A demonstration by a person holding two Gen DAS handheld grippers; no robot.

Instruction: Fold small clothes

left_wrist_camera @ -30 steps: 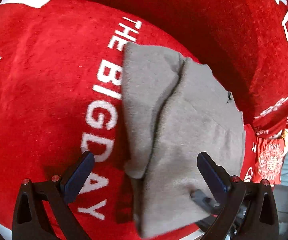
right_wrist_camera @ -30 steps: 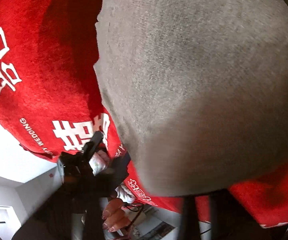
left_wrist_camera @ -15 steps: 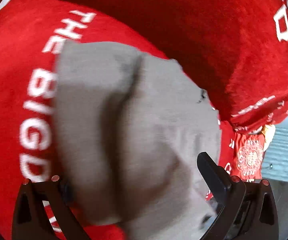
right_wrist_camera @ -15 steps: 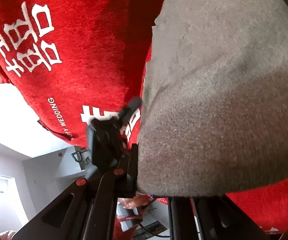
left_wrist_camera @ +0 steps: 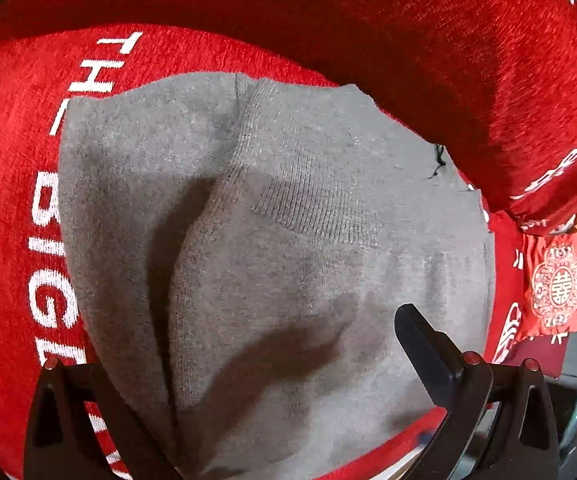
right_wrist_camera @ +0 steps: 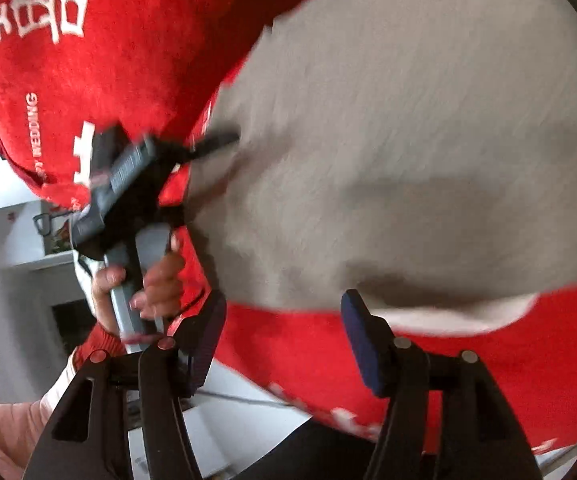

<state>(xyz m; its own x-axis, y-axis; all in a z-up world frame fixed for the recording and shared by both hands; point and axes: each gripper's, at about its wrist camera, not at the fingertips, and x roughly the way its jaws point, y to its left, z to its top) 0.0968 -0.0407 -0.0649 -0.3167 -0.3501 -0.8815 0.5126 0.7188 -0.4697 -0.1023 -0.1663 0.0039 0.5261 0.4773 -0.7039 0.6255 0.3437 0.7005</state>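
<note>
My left gripper (left_wrist_camera: 248,364) hangs over the grey knitted garment (left_wrist_camera: 288,240), which lies folded on the red cover (left_wrist_camera: 16,184). Its tongs are spread; the left finger sits under the cloth, so I judge a careless withdrawal could drag the fold open. My right gripper (right_wrist_camera: 282,344) is opening, nothing between its fingers; the near hem could snag and flip as I lift. The plush cover looks grippy. White walls and a shelf show at far left.

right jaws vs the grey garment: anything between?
Nothing: bare red cloth under the opening right gripper, the grey garment just beyond. Right wrist view.
</note>
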